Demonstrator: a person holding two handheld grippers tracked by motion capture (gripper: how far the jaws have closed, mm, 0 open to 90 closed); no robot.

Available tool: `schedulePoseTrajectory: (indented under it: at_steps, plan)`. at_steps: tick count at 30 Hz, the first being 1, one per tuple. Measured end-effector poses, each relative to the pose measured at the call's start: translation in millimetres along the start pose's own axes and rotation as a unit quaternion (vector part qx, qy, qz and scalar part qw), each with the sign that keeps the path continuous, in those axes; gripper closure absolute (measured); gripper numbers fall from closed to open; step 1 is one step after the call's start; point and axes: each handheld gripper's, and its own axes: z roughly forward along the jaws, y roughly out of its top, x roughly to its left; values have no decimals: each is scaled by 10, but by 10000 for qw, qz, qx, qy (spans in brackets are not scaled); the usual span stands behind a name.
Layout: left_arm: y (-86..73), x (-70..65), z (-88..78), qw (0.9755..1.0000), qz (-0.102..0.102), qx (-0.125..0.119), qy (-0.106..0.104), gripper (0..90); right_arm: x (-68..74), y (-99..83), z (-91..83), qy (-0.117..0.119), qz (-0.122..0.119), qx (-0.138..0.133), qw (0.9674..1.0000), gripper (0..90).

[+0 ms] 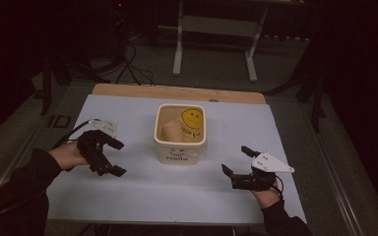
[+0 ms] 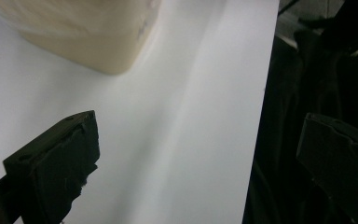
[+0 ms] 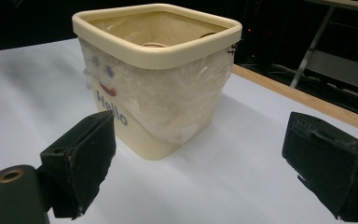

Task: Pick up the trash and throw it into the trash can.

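High view gives me the whole table (image 1: 142, 196), covered with one white sheet, and on it I count one cream bin (image 1: 180, 156) standing upright in the middle, with a small face and the word "Hello" printed on its front wall. Inside the bin I see two things: one yellow round piece with a smiley face (image 1: 193, 117), leaning against the far right corner, and one brownish paper cup (image 1: 173, 132) lying tilted beside it; I cannot tell if more lies under them. There are two grippers. My left gripper (image 1: 117, 158) is held over the sheet to the left of the bin, apart from it, and its two jaws stand wide apart with nothing between them. My right gripper (image 1: 237, 161) is held to the right of the bin and nearer to the front edge, also apart from it, with its two jaws spread and empty. In the left gripper view I see one corner of the bin (image 2: 88, 37) at the top, blurred, and the white sheet below. In the right gripper view the bin (image 3: 163, 107) stands between the two black jaws but farther off, and one clear plastic liner (image 3: 177, 93) hangs over its wall under the rim.
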Motion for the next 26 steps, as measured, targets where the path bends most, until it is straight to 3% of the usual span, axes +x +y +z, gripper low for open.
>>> schedulePoseTrajectory:
  at_steps: [4,12,17,20,26]
  plan:
    - [-99,-38,85,9998,-45,-103,-135,4,5,-1,4,-10,-8,1,10000,95]
    - [-256,-101,218,9996,-78,-246,-124,4,1,-6,2,-3,-16,9,10000,95]
    - [-392,-148,315,9987,-134,-424,-260,4,0,-8,3,-18,-27,19,10000,95]
    - [-437,-181,359,9993,-135,-277,-224,4,3,-6,6,-25,-46,13,10000,95]
    - [-471,-178,352,9990,-187,-318,-257,4,-9,-9,-1,-40,-30,4,10000,95]
